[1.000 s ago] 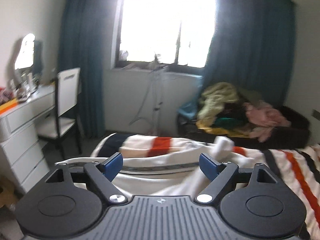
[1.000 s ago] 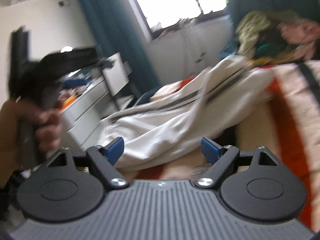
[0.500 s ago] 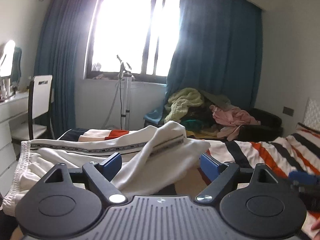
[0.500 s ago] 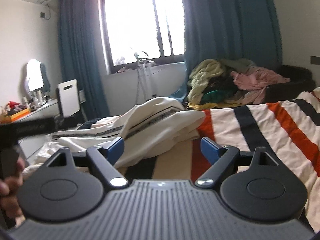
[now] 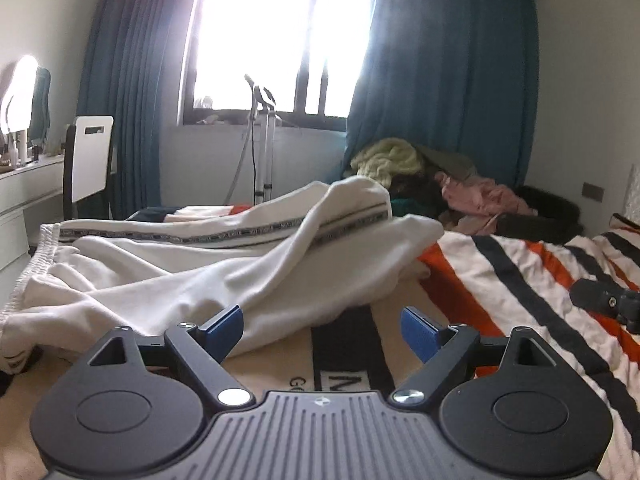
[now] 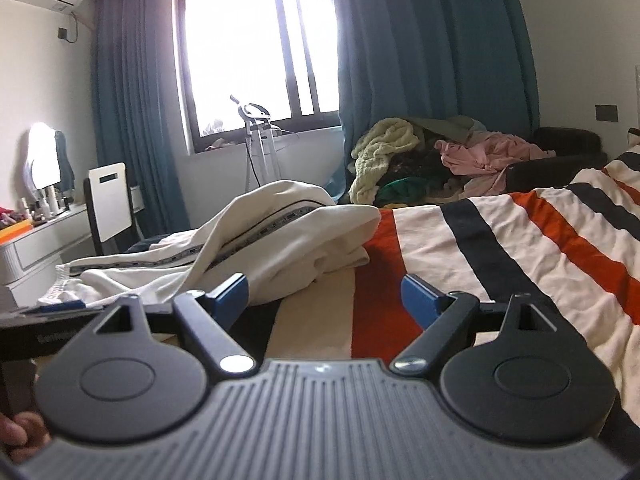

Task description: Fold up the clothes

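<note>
A cream garment (image 5: 208, 276) with a patterned dark side stripe lies rumpled on the striped bedspread (image 5: 520, 280); its elastic waistband is at the far left. My left gripper (image 5: 322, 326) hovers low over the bed just short of the garment's near hem, open, nothing between its blue pads. In the right wrist view the same garment (image 6: 280, 240) lies ahead and to the left. My right gripper (image 6: 324, 296) is open too, over bare bedspread (image 6: 520, 240) beside the garment's edge. Part of the other gripper (image 6: 40, 320) shows at the left, with a hand below it.
A heap of mixed clothes (image 6: 432, 160) sits on a dark couch beyond the bed. A white desk (image 5: 24, 192) with a chair (image 5: 90, 160) stands at the left wall. A metal stand (image 6: 256, 140) is under the window, with blue curtains either side.
Both grippers have sunk toward the bed and levelled out; the garment now looms larger and closer. The left gripper has come down to the garment's near hem. Both stay open.
</note>
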A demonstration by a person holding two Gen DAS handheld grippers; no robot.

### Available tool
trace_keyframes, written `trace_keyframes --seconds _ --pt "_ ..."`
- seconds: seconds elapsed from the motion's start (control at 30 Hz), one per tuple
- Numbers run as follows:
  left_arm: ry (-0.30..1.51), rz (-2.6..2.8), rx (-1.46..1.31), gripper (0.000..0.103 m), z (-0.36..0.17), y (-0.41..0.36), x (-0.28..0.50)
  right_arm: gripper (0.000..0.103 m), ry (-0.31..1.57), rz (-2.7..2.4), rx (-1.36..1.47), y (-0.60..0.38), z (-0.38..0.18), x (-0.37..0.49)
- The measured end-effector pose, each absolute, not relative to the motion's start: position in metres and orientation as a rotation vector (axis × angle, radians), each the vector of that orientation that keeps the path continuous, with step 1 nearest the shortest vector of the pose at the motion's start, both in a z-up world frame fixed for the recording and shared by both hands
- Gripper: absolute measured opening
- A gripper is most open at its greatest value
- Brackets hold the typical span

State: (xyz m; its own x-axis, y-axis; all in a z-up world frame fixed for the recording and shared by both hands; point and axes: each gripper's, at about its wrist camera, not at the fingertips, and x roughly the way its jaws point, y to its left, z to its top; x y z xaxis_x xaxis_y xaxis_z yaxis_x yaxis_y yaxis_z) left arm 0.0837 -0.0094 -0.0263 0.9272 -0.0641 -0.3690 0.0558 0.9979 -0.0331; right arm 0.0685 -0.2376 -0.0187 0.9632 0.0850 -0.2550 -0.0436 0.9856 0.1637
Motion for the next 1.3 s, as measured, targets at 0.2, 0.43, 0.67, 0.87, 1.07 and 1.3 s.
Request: trace_keyframes --seconds 0.2,0.43,0.67,0.87,1.07,1.3 --pt "0.433 -0.053 0.014 0.087 -0.041 -0.014 0.098 0.086 0.293 0.043 0.177 -0.24 -0.021 0.071" --pt "0.532 -0.032 -0.073 0.087 -0.044 -0.002 0.141 0.086 0.325 0.041 0.24 -0.249 -0.022 0.069" --pt "0.572 -0.048 -0.094 0.088 -0.043 0.003 0.23 0.086 0.351 0.032 0.246 -0.251 -0.025 0.073" --pt "0.585 0.023 -0.145 0.088 -0.037 0.016 0.33 0.086 0.389 0.018 0.289 -0.261 -0.036 0.088" --pt "0.559 0.038 -0.138 0.082 -0.029 0.005 0.403 0.086 0.428 -0.007 0.311 -0.273 -0.056 0.123" --pt "0.561 -0.018 -0.053 0.01 -0.015 -0.033 0.458 0.085 0.423 -0.091 0.329 -0.3 -0.078 0.159"
